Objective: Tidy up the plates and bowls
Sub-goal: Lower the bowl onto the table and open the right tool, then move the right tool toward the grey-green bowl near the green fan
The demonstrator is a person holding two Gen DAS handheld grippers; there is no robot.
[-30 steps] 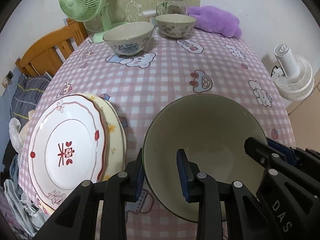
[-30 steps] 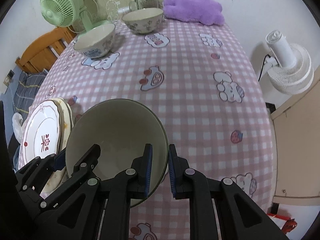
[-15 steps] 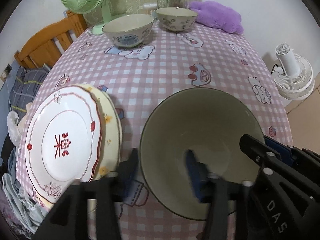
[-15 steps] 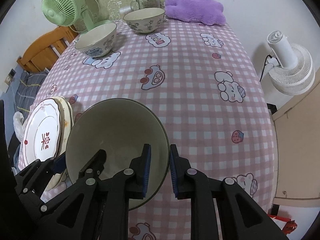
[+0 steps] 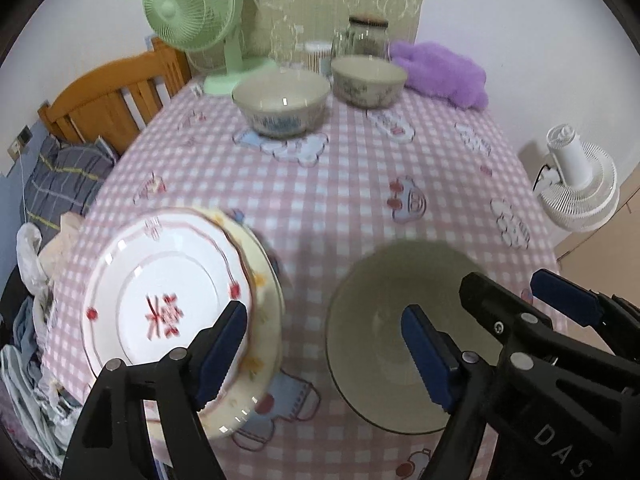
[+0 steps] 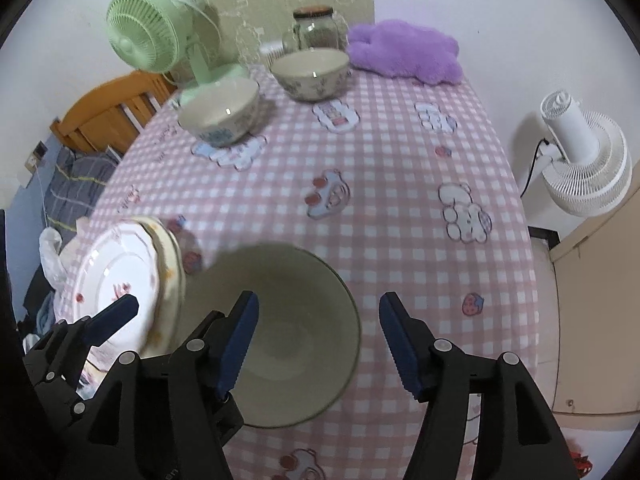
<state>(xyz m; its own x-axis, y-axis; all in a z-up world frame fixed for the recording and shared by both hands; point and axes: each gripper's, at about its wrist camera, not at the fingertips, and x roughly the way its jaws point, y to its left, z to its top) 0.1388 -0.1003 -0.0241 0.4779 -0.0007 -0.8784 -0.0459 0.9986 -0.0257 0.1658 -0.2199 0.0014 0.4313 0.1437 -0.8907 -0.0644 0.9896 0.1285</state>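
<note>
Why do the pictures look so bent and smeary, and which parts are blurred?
Both views are fisheye, so the table edges curve and the corners go black. In the left wrist view the stacked plates and green bowl are motion-smeared. The right wrist view blurs those near things too, while the far bowls look sharper, with small glare spots.

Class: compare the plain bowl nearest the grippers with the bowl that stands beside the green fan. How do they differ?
The near bowl looks plain olive-grey; the fan-side bowl is cream with a blue print on its wall. The near bowl sits at the front between the open left gripper and right gripper; the fan-side bowl stands far back, away from both. Both are upright and empty on the checked cloth.
</note>
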